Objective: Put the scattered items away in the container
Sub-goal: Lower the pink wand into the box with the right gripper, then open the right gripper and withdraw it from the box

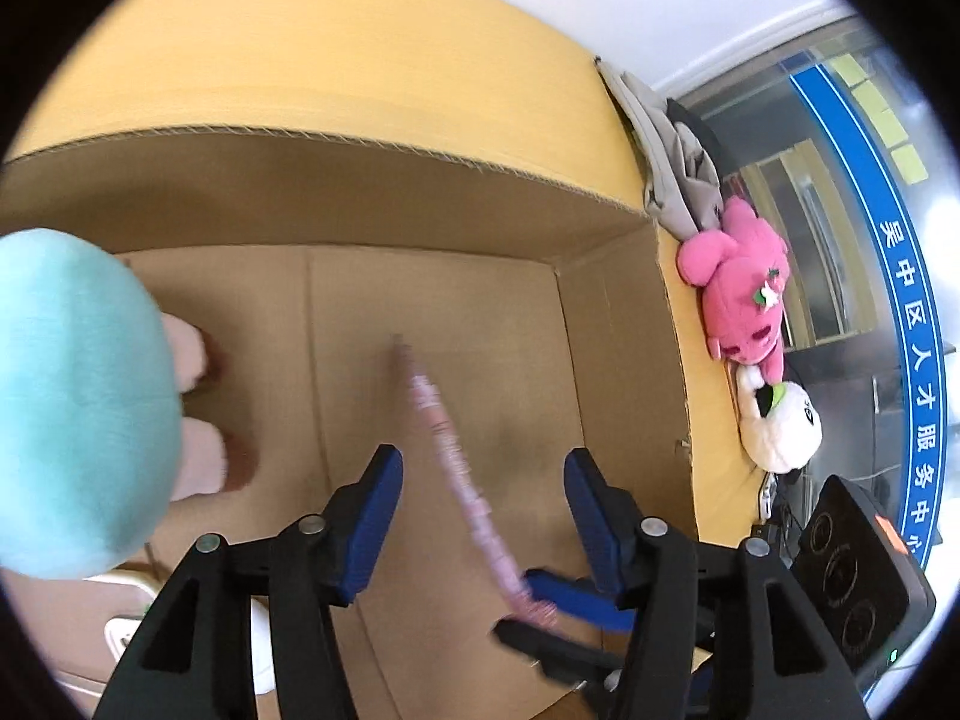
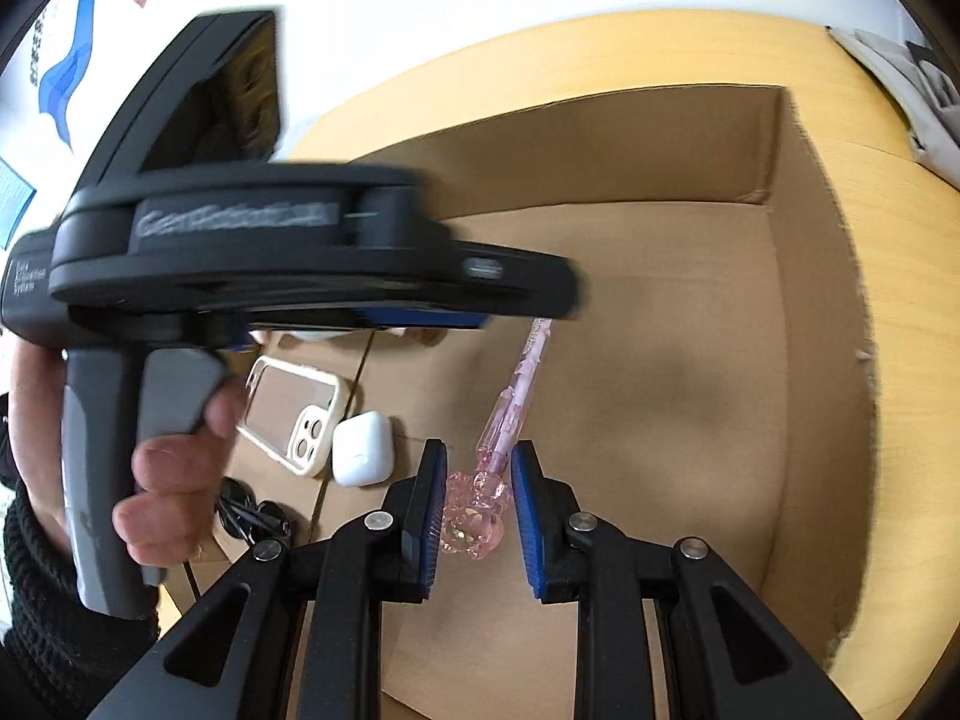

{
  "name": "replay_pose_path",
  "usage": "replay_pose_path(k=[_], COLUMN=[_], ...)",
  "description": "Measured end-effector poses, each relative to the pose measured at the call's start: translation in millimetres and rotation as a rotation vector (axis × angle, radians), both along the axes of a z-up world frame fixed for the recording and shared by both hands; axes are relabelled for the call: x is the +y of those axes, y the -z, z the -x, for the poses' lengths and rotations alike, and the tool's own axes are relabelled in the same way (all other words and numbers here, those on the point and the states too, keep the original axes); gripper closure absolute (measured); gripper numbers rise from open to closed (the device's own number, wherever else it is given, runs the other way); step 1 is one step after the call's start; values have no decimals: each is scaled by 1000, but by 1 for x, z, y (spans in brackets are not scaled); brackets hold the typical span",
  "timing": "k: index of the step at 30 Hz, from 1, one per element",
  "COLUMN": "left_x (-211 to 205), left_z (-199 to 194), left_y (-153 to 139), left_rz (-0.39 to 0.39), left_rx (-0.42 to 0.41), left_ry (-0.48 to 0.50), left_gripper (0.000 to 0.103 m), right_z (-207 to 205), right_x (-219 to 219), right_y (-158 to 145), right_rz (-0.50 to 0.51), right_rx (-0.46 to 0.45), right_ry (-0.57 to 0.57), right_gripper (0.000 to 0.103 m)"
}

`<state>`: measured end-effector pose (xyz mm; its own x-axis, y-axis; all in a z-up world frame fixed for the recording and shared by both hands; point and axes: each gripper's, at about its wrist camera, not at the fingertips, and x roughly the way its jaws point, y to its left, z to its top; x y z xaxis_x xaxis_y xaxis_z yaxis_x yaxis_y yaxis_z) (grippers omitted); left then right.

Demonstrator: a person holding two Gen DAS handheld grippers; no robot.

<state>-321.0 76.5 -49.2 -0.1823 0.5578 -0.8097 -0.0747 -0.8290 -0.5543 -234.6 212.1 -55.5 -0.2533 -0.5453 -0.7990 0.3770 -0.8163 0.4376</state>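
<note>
We are seeing a matt brown corrugated cardboard box (image 1: 420,222) showing a rough cut edge, a clear glossy pink plastic pen (image 2: 510,402), a smooth white plastic earbud case (image 2: 362,449) at lower left, a fuzzy pink plush toy (image 1: 741,282) at right, and a smooth yellow wood-look tabletop (image 1: 300,42).

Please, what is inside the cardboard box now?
Inside the cardboard box I see a phone case, white earbud case, teal plush and pink pen. The left gripper hides part.

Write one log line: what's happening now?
left gripper: open | right gripper: shut on clear pink bear-topped pen | place: over brown cardboard box
</note>
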Motion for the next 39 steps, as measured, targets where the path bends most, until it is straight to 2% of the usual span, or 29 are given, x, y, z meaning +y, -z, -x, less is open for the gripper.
replay_pose_path(k=[5, 7, 9, 11, 16, 24, 30, 34, 37, 38, 39], left_x=[12, 16, 19, 19, 15, 20, 22, 22, 24, 23, 22], left_z=[2, 3, 4, 6, 11, 21, 22, 21, 18, 16, 14], left_y=[14, 18, 21, 22, 25, 41, 47, 46, 41, 37, 33], left_rz=[-19, -28, -24, -12, 11, 65, 71, 78, 129, 151, 158], left_rx=[-53, -63, -67, -67, -60, -77, -71, -60, -26, -7, 14], left_ry=[27, 34, 41, 38, 41, 63, 74, 76, 75, 73, 70], left_gripper=[46, 51, 76, 88, 90, 93, 94, 94, 93, 90, 86], right_z=[-4, -4, -10, -13, -11, 13, 23, 25, 26, 26, 26], right_x=[-1, -1, 5, 1, -9, -48, -55, -60, -62, -62, -65], right_y=[-9, -14, -20, -21, -13, 24, 40, 41, 42, 43, 46], right_rz=[26, 32, 36, 29, -10, -110, -116, -124, -121, -127, -153], right_rx=[31, 45, 53, 56, 40, -43, -107, -107, -107, -107, -106], right_ry=[12, 11, 5, -10, -34, -84, -92, -101, -100, -100, -105], right_gripper=[79, 79, 79, 79, 79, 81, 83, 83, 82, 81, 74])
